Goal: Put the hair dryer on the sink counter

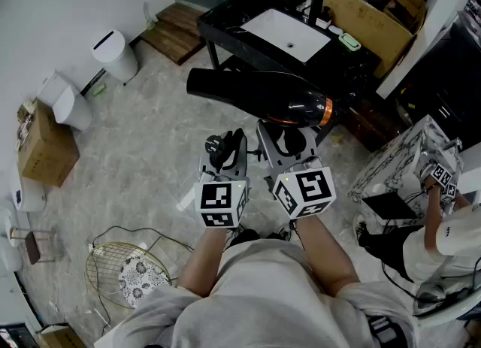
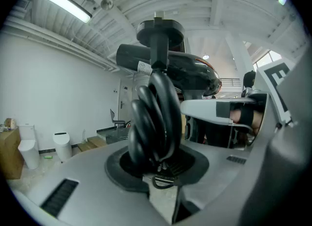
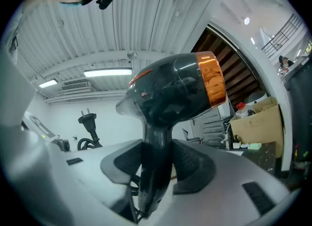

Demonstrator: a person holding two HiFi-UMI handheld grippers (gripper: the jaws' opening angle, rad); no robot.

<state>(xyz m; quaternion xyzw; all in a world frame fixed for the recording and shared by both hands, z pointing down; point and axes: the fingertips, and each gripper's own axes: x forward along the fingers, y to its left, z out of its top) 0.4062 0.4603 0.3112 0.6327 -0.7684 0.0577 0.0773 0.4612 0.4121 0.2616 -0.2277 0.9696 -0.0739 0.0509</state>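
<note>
The hair dryer [image 1: 263, 98] is held up in the air by its handle, which is clamped tight between the pads of the right gripper [image 3: 156, 164]. In the head view its narrow end is pointed left, and the orange band is seen at the right end. The bundled cord [image 2: 153, 122] is pinched by the left gripper [image 2: 158, 164], with the plug [image 2: 160, 32] stuck up above the 2 jaws. So the dryer isn't set on the sink counter [image 1: 225, 23] yet. It's held over the floor, just in front of the counter, near the white basin [image 1: 289, 34].
</note>
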